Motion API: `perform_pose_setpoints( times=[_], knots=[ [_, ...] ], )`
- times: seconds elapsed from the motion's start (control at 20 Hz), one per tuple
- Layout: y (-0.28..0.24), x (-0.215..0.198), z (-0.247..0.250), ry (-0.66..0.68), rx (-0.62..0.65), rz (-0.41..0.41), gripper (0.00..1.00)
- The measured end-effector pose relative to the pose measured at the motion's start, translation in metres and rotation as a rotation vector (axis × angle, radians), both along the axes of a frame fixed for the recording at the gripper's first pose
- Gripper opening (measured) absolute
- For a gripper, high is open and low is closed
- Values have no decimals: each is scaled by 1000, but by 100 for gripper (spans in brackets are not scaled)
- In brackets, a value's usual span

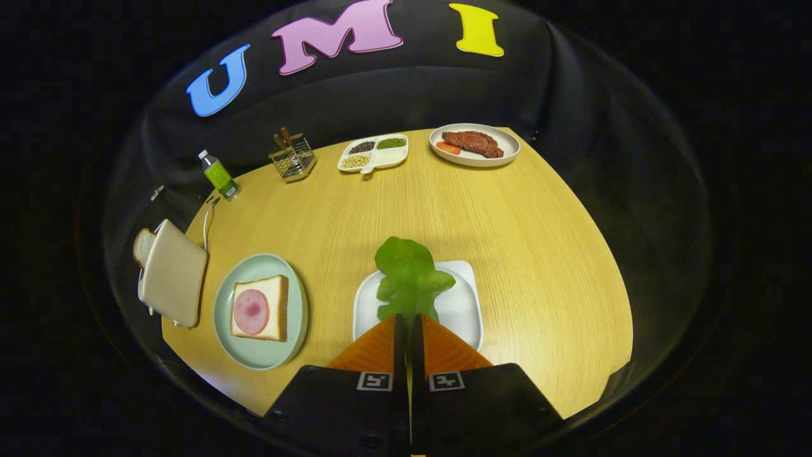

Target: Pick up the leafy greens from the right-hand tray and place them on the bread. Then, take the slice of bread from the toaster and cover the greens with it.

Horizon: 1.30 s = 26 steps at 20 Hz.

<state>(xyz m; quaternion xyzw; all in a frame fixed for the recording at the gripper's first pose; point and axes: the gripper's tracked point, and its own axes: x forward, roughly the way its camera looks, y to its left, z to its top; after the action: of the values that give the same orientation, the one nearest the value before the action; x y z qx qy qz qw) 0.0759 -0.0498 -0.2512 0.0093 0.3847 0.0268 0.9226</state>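
I am holding the gripper [407, 320] over the white tray [466, 304], and its two fingers are pressed together on the near end of the leafy greens [409, 273]. Only a thin slit is showing between them, with the stem of the leaf going into it, so I am judging that the greens are clamped. The rest of the leaf is standing out ahead of the fingers, over the tray. I cannot tell if it is lifted free or if it is resting on the tray.

I am taking the tray as my landmark. To the left of it, just beside, the green plate [298, 298] is carrying the bread [276, 301] with a round slice of ham [251, 311] on top. Further left of the tray, past the plate, the toaster [174, 273] is lying with the second slice of bread [143, 245] sticking out of it. Far beyond the tray there are a divided dish [374, 153], a plate with meat [474, 145], a wire holder [293, 157] and a bottle [219, 174].

To do this step well, I am planning to lift straight up first, so the leaf is not dragging on the tray rim, then travel left at a steady height. The leaf is soft and held only at one end, so a fast swing could make it flop or slip. I should open the fingers only when the wide part of the leaf is over the ham.
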Motion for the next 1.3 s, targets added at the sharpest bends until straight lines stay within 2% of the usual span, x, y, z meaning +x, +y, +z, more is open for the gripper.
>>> perform_pose_setpoints(
  times=[0.3, 0.6, 0.85, 1.05, 1.3],
  knots=[
    [39, -12, 43, -69, -7, 65, 6],
    [109, -20, 63, -109, -1, 195, 6],
    [170, -27, 57, -98, 5, 313, 6],
    [199, -29, 43, -79, -20, 382, 6],
    [218, -25, 20, -53, -63, 425, 7]
  ],
)
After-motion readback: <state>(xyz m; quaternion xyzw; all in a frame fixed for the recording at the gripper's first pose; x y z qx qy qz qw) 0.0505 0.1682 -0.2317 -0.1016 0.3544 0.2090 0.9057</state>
